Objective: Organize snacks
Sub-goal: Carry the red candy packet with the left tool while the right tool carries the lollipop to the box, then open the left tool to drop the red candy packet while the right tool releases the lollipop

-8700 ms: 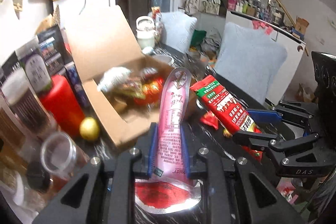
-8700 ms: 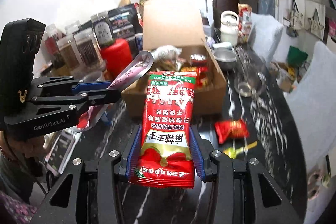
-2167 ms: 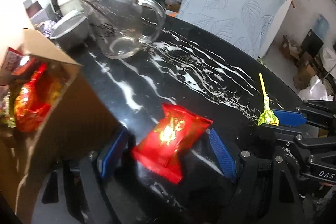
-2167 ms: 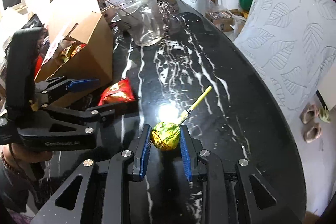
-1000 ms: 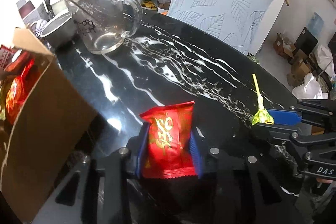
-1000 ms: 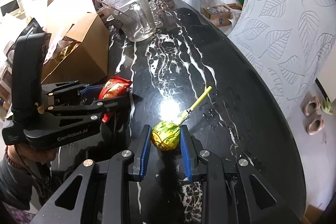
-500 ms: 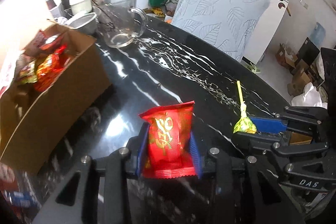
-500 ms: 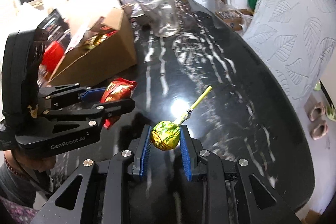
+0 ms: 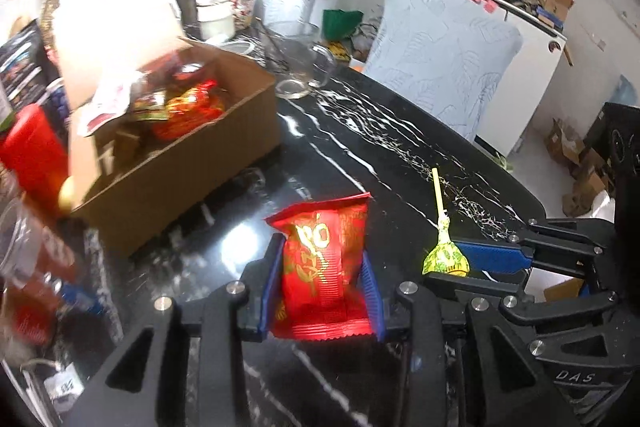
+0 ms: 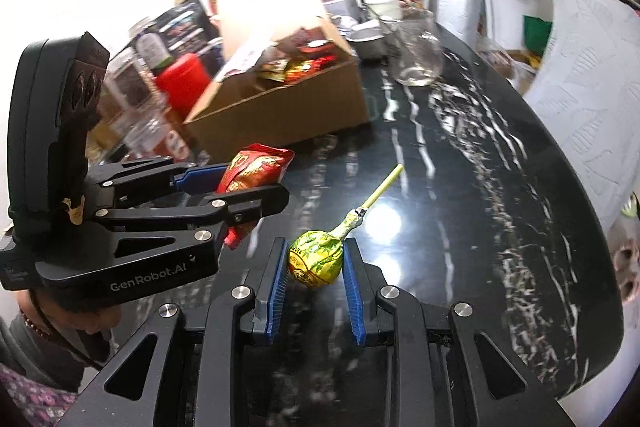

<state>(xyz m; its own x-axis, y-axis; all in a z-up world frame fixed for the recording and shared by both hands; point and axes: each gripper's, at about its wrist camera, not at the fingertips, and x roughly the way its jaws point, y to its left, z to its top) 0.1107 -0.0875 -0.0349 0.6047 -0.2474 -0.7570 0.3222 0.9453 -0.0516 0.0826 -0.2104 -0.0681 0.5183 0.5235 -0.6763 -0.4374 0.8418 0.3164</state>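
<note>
In the left wrist view a red canister [image 9: 30, 151] sits at the far left edge, just beside an open cardboard box [image 9: 176, 163] in the upper left, which holds a heap of red and green snack packets [image 9: 180, 105]. Behind the box's right corner stands a clear glass pitcher [image 9: 298, 71] on the black, white-veined surface [image 9: 360, 131]. At lower centre the left gripper [image 9: 322, 285] has its blue-padded fingers clamped on a red foil snack bag [image 9: 324, 267] — the bag stands upright between them, its crimped top above the tips. To the right, the right gripper [image 9: 448, 267] comes in from the frame's right edge, its fingers closed on a lollipop [image 9: 444, 255] in a yellow-green wrapper, stick pointing up.

In the right wrist view the left gripper [image 10: 248, 187] fills the left side, the red bag pinched in its fingers, with the box [image 10: 280, 111] behind it. At lower centre the lollipop [image 10: 316, 257] is squeezed between the blue pads — its stick slants toward the upper right, over the surface [image 10: 480, 187].
</note>
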